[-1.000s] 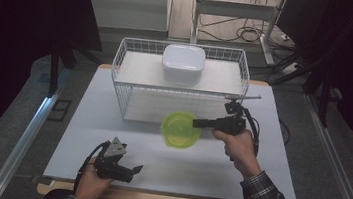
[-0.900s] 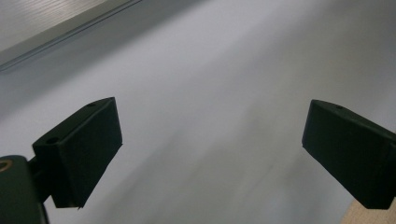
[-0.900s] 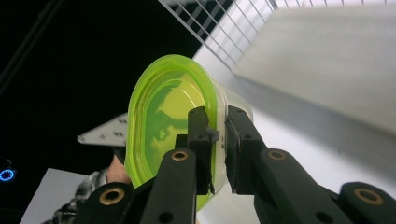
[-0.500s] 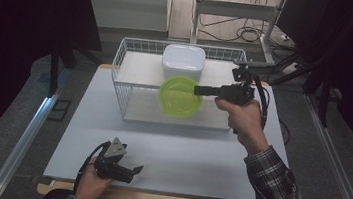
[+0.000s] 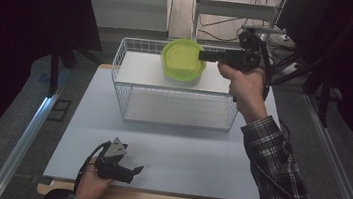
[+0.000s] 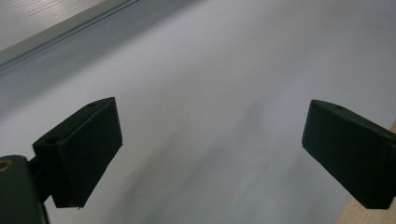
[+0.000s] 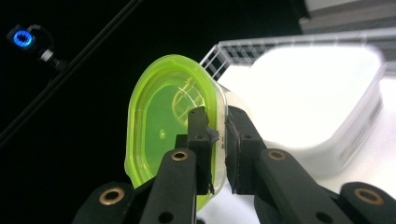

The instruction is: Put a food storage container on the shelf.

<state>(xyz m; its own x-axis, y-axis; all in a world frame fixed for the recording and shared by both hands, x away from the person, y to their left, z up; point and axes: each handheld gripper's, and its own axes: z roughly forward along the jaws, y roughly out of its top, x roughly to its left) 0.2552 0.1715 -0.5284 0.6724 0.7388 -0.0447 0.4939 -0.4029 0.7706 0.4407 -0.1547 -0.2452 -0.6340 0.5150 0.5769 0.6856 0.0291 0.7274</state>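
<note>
A lime-green plastic container (image 5: 182,60) hangs on edge over the back of the white wire basket (image 5: 173,107). My right gripper (image 5: 203,56) is shut on its rim. In the right gripper view the two pads (image 7: 200,125) pinch the green container's (image 7: 161,126) edge, with my right gripper (image 7: 215,122) reaching out over a white lidded box (image 7: 317,93) that sits in the basket. My left gripper (image 5: 132,173) rests at the table's front left, and its jaws (image 6: 210,144) are open over bare tabletop.
The basket stands at the back middle of the pale table (image 5: 183,150). Metal rails run along both sides of the table. A shelf frame and cables (image 5: 234,20) stand behind the basket in the dark.
The right hand has lifted the green container from the tabletop in front of the basket up and back over the basket. The left gripper has stayed still.
</note>
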